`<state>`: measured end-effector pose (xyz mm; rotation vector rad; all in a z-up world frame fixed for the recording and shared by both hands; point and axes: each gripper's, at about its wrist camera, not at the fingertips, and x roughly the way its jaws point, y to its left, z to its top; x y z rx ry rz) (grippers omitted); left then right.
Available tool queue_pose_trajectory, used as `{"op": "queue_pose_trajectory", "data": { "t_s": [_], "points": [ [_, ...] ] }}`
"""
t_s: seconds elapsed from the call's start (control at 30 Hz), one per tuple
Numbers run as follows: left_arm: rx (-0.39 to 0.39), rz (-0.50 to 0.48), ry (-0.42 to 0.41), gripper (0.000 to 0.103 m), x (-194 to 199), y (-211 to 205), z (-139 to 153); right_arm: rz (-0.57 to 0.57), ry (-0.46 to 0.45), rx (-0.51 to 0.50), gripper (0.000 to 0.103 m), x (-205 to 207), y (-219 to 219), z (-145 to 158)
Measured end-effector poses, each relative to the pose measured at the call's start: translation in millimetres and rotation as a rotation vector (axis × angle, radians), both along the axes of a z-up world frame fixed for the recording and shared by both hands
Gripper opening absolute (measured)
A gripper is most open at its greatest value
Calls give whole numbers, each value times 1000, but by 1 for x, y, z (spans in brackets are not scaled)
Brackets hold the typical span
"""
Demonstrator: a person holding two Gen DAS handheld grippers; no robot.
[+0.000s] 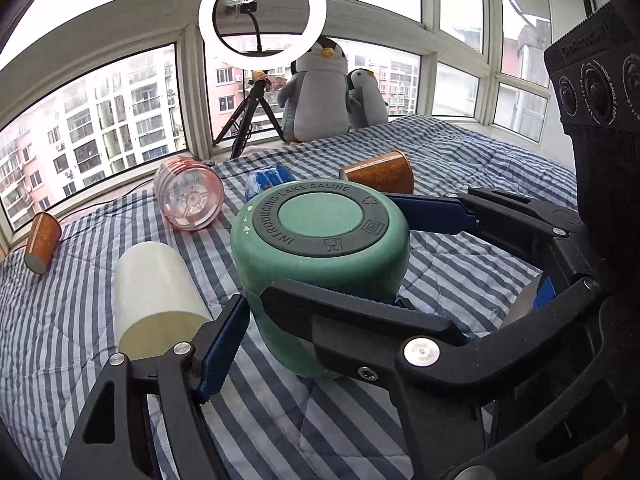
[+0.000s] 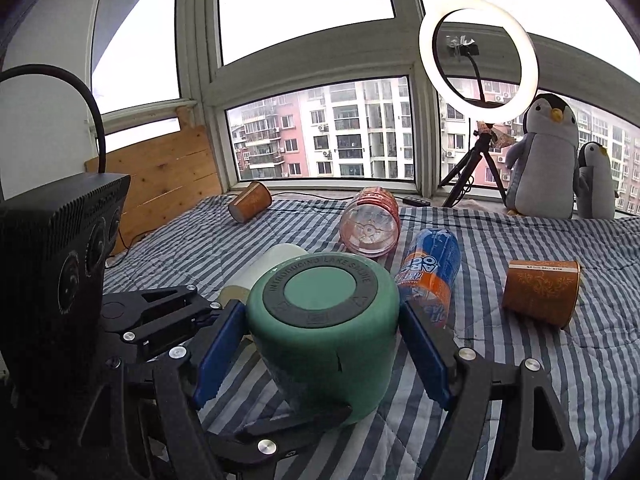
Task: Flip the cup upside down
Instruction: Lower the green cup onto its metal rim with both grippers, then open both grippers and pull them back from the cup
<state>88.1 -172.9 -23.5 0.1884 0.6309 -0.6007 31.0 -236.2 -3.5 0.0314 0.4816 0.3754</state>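
Observation:
A green cup (image 1: 320, 264) stands upside down on the striped bedspread, its grey-ringed base facing up. It also shows in the right wrist view (image 2: 324, 328). My right gripper (image 2: 320, 348) has its blue pads on both sides of the cup, touching or nearly touching it. In the left wrist view the right gripper's fingers (image 1: 432, 212) reach around the cup from the right. My left gripper (image 1: 280, 344) has one blue pad (image 1: 222, 348) just left of the cup's lower part; its other finger is hidden, so I cannot tell its state.
On the bedspread (image 2: 560, 380) lie a cream cup (image 1: 156, 300), a pink clear bottle (image 2: 370, 228), a blue-orange bottle (image 2: 432, 276) and two brown paper cups (image 2: 540, 292) (image 2: 250, 202). Plush penguins (image 2: 548, 160) and a ring light (image 2: 478, 56) stand by the window.

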Motion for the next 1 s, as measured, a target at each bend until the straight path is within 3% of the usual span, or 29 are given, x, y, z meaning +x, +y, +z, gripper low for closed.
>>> {"op": "queue_pose_trajectory", "data": {
  "t_s": [0.3, 0.47, 0.73, 1.0],
  "points": [
    [-8, -2, 21, 81, 0, 1, 0, 1, -12, -3, 79, -5, 0, 1],
    [-16, 7, 17, 86, -3, 5, 2, -9, -36, 14, 88, -9, -4, 4],
    [-29, 13, 2, 89, -13, 19, 9, -27, -72, 53, 88, -24, -19, 19],
    [-70, 54, -44, 90, -39, 47, 18, -108, -89, 161, 89, -44, -52, 29]
  ]
}}
